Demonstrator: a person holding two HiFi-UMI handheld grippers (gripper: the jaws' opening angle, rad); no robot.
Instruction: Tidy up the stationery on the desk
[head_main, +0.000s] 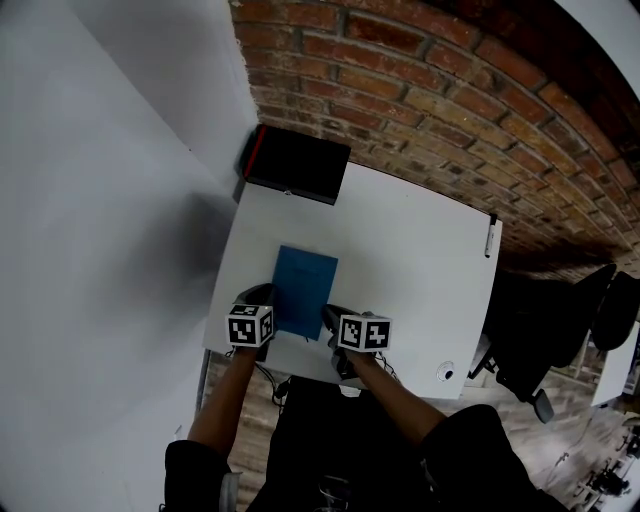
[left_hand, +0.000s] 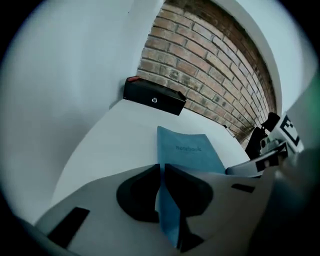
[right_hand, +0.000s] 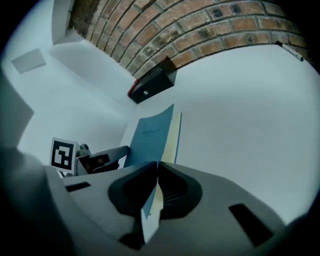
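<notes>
A blue notebook lies lengthwise at the near middle of the white desk. My left gripper is shut on the notebook's near left edge, and in the left gripper view the blue cover runs away from the closed jaws. My right gripper is shut on the near right corner; the right gripper view shows the notebook tilted with cream pages along its right side. Both grippers hold it side by side near the desk's front edge.
A black box with a red edge sits at the desk's far left corner against the brick wall. A pen lies near the far right edge. A small round white thing is near the front right corner. Black chairs stand to the right.
</notes>
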